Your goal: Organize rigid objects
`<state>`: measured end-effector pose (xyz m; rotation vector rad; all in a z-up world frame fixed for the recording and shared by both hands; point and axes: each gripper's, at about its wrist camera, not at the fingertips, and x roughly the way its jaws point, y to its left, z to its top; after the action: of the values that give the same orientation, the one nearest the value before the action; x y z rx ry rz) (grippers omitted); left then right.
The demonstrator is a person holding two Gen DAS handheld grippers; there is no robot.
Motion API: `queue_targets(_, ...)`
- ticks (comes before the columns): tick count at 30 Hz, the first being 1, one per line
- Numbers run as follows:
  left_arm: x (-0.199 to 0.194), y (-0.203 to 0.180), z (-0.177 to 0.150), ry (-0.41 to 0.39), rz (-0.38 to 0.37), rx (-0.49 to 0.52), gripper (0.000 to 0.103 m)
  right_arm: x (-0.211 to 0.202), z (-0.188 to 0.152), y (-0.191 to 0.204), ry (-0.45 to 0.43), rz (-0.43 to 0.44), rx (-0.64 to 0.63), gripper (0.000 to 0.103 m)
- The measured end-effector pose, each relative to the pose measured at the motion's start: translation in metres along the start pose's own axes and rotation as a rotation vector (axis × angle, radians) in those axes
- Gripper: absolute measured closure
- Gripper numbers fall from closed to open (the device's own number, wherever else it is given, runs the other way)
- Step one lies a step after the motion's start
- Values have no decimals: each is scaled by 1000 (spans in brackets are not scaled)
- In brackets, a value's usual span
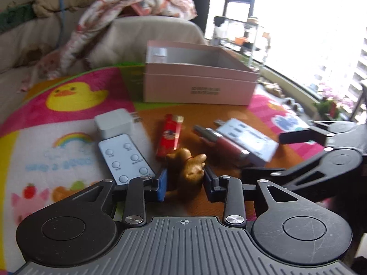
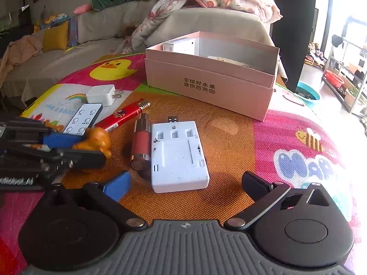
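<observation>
With the left gripper (image 1: 185,180) clenched on the figurine (image 1: 187,168) beside the remote (image 1: 125,158), its rounded body may slip out during transfer to the box (image 1: 199,78).

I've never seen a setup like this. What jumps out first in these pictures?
Probably the loud cartoon mat with its yellow duck, covering the whole surface. At its far side stands an open pink box, and in front of it lies a scatter of small things: a red lighter, a white remote and a white charger block. Nearest, the left gripper has its jaws around a small golden figurine.
</observation>
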<state>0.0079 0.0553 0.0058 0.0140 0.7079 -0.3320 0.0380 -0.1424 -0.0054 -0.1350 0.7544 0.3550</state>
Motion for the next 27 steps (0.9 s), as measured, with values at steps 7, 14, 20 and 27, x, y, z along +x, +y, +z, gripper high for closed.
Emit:
queue_targets(7, -3, -18, -6, 14, 58, 38, 60, -1, 1, -2, -8, -1, 27, 0)
queue_targets(14, -6, 5, -5, -3, 6, -117, 68, -7, -1, -8, -49, -4, 64, 8)
queue_targets(20, -29, 19, -16, 14, -31, -127, 73, -26, 14, 11, -144, 9, -87, 8)
queue_targets(27, -53, 35, -35, -1, 10, -164, 72, 10, 78, 55, -49, 199, -127, 8)
